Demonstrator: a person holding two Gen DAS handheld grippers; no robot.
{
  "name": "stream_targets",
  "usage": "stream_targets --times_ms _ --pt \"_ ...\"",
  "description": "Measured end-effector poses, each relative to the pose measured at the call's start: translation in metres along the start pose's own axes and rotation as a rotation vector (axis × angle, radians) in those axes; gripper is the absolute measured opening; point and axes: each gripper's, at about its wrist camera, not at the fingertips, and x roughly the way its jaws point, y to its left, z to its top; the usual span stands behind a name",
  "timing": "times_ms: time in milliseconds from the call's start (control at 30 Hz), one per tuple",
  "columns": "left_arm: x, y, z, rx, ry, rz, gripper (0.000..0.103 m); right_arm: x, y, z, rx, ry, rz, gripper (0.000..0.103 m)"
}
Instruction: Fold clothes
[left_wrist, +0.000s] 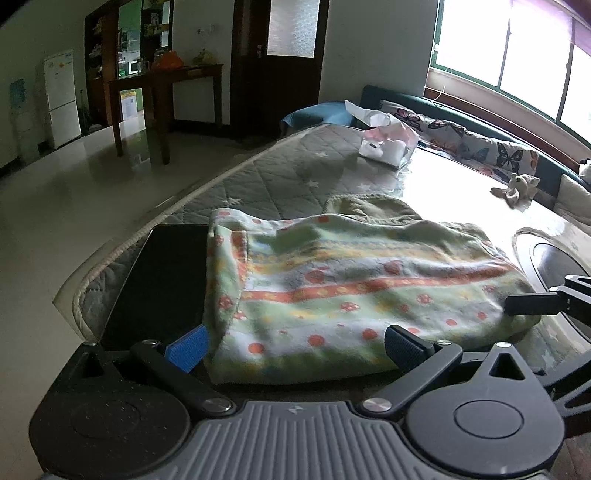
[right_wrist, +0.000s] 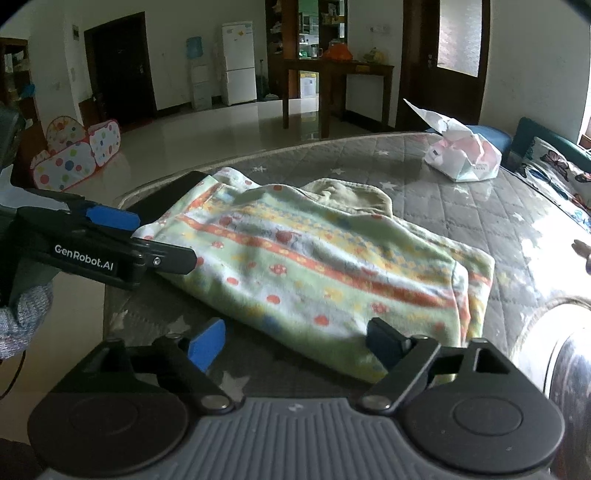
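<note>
A folded fleece garment (left_wrist: 362, 288) with green, yellow and orange stripes and red mushrooms lies on the grey quilted mattress (left_wrist: 280, 177); it also shows in the right wrist view (right_wrist: 325, 266). An olive cloth (left_wrist: 373, 206) pokes out behind it. My left gripper (left_wrist: 295, 347) is open, its blue pads either side of the garment's near edge. My right gripper (right_wrist: 295, 343) is open at the garment's near corner. The left gripper shows from the side in the right wrist view (right_wrist: 110, 229), at the garment's left end.
A black flat slab (left_wrist: 162, 280) lies under the garment's left end near the mattress edge. A white and pink plastic bag (left_wrist: 388, 142) sits further back. Butterfly pillows (left_wrist: 472, 144) and a small plush toy (left_wrist: 517, 186) lie by the window. A round metal object (right_wrist: 569, 354) is at right.
</note>
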Motion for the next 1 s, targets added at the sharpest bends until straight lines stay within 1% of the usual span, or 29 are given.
stream_targets --times_ms 33,100,133,600,767,1000 --pt "-0.001 -0.001 -0.001 -0.001 0.001 0.0 0.103 -0.002 0.0 -0.002 0.003 -0.003 -0.002 0.094" --pt "-0.002 -0.002 -0.002 -0.002 0.003 -0.002 0.103 -0.006 0.0 -0.004 0.008 -0.007 -0.01 0.102" --pt "-0.003 -0.003 -0.003 -0.003 0.004 -0.001 0.103 -0.008 0.001 -0.006 0.009 -0.009 -0.015 0.103" --pt "-0.013 -0.011 -0.011 0.013 0.004 0.005 0.103 -0.022 0.005 -0.02 0.045 -0.039 -0.046 0.103" --pt "-0.015 -0.014 -0.016 0.012 0.009 0.002 0.103 -0.025 0.005 -0.026 0.077 -0.041 -0.052 0.103" --pt "-0.017 -0.016 -0.02 0.003 0.012 -0.004 0.103 -0.028 0.01 -0.032 0.081 -0.034 -0.073 0.103"
